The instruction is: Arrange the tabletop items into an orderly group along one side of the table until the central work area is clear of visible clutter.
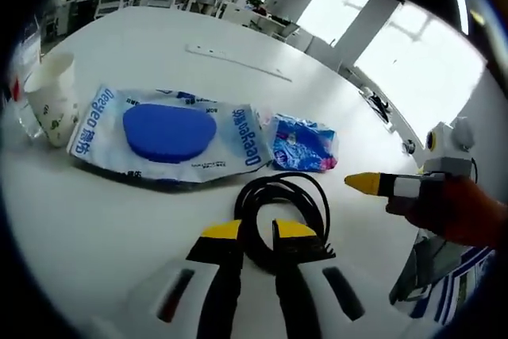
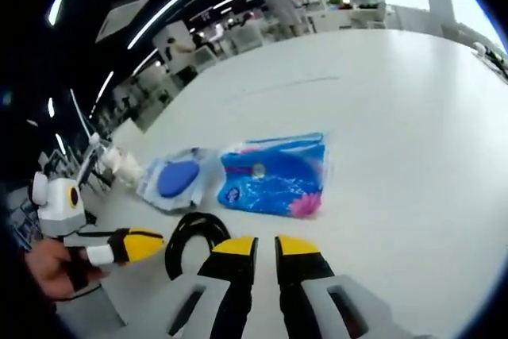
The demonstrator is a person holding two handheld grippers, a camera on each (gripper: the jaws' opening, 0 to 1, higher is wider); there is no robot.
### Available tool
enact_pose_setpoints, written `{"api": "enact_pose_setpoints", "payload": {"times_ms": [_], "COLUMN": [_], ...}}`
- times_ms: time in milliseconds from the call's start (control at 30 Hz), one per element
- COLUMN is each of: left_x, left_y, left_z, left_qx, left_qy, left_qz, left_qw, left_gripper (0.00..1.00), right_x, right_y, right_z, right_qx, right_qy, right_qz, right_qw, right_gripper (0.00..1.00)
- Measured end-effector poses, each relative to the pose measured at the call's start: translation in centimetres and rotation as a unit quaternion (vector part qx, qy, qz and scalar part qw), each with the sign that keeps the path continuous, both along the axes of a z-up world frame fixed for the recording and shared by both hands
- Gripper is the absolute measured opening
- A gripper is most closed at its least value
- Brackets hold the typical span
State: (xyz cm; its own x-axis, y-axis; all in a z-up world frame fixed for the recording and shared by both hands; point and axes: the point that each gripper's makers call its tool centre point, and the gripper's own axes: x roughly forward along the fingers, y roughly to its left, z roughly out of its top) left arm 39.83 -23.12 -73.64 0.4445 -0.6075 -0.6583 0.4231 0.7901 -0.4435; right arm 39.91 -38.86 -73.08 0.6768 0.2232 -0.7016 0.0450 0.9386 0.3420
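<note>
Left gripper (image 1: 256,232) fingers narrowly apart astride coiled black cable (image 1: 282,208), right gripper (image 2: 266,248) fingers nearly together, apparently empty, wet-wipes pack (image 1: 167,134) beside tissue pack (image 1: 303,144) on white surface (image 1: 119,220).

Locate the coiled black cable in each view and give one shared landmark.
Left gripper view: black cable lies low at centre, just beyond this view's jaw tips.
Right gripper view: cable lies lower left, beside the jaw tips.
Shared landmark: blue-lidded wipes pack.

You've got a smooth matt white table (image 1: 333,109), glossy crinkly plastic on the wipes pack (image 1: 163,134) w/ its smooth blue lid and on the blue tissue pack (image 2: 275,176), a paper cup (image 1: 52,97) upper left, and a matt black rubbery cable (image 1: 282,212).
</note>
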Motion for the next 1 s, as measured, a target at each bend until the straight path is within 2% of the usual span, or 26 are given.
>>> {"api": "enact_pose_setpoints", "payload": {"times_ms": [233, 333, 433, 700, 867, 1000], "left_x": [0.0, -0.2, -0.2, -0.6, -1.2, -1.4], "left_y": [0.5, 0.9, 1.4, 1.9, 2.6, 3.5], "left_z": [0.6, 0.5, 0.5, 1.2, 1.5, 1.0], "left_qx": [0.0, 0.009, 0.011, 0.014, 0.02, 0.024], "left_qy": [-0.007, -0.012, -0.013, -0.025, -0.031, -0.026], "left_qz": [-0.003, -0.014, -0.011, -0.019, -0.026, -0.023], "left_qw": [1.0, 0.9998, 0.9998, 0.9994, 0.999, 0.9991], "left_gripper": [0.13, 0.14, 0.14, 0.18, 0.19, 0.19], "right_x": [1.8, 2.3, 2.9, 4.4, 4.5, 4.0], "right_y": [-2.8, -3.7, -3.9, -3.5, -3.1, -3.0], "right_z": [-0.6, -1.2, -1.4, -1.7, -2.0, -2.3], "right_qx": [-0.02, -0.023, -0.018, -0.01, -0.018, -0.025], "right_qy": [0.012, 0.028, 0.031, 0.034, 0.04, 0.049], "right_qz": [-0.032, -0.044, -0.046, -0.049, -0.04, -0.029], "right_qw": [0.9992, 0.9984, 0.9983, 0.9982, 0.9983, 0.9981], "right_gripper": [0.11, 0.12, 0.14, 0.13, 0.1, 0.07]}}
